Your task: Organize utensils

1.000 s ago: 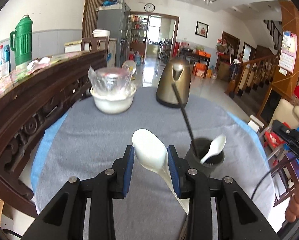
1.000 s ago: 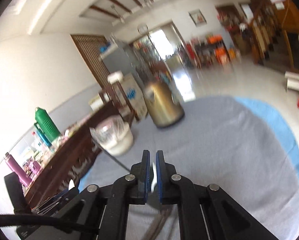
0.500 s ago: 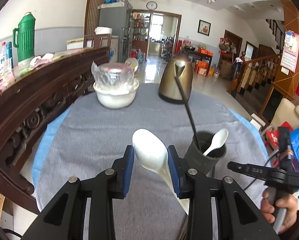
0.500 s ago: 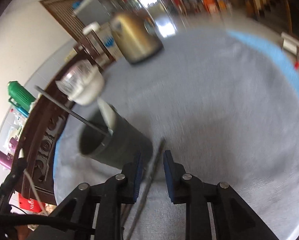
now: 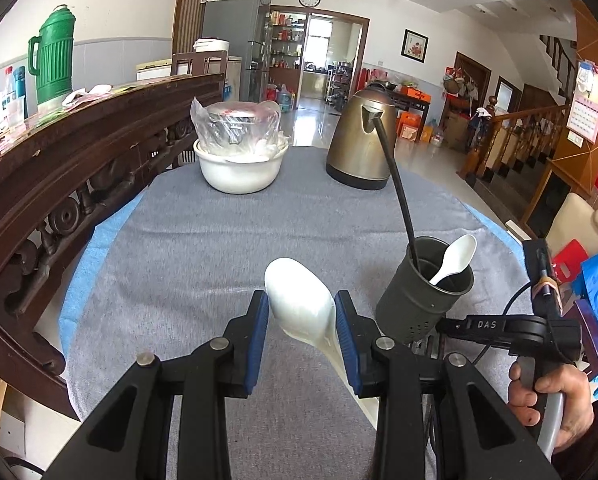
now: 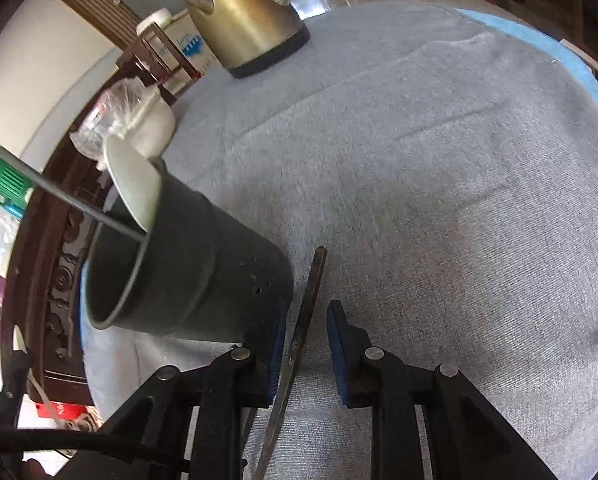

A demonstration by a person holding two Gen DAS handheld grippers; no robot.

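Note:
A dark cylindrical utensil holder point(image 5: 425, 290) stands on the grey cloth and holds a white spoon point(image 5: 455, 258) and a long black stick point(image 5: 397, 184). My left gripper point(image 5: 301, 314) is open, its blue pads on either side of a large white spoon point(image 5: 303, 306) lying on the cloth. My right gripper point(image 6: 303, 344) is open just right of the holder point(image 6: 187, 268); a dark flat stick point(image 6: 299, 344) lies on the cloth between its fingers. The right gripper's body shows in the left wrist view, held in a hand.
A bronze kettle point(image 5: 361, 144) and a white bowl with a plastic-wrapped pot point(image 5: 241, 148) stand at the table's far side. A carved dark wooden rail point(image 5: 59, 168) runs along the left edge. The blue tablecloth edge point(image 6: 571, 56) marks the table's right rim.
My right gripper swung down beside the holder and opened from shut. It now straddles a dark stick on the cloth. My left gripper stayed open around the large white spoon.

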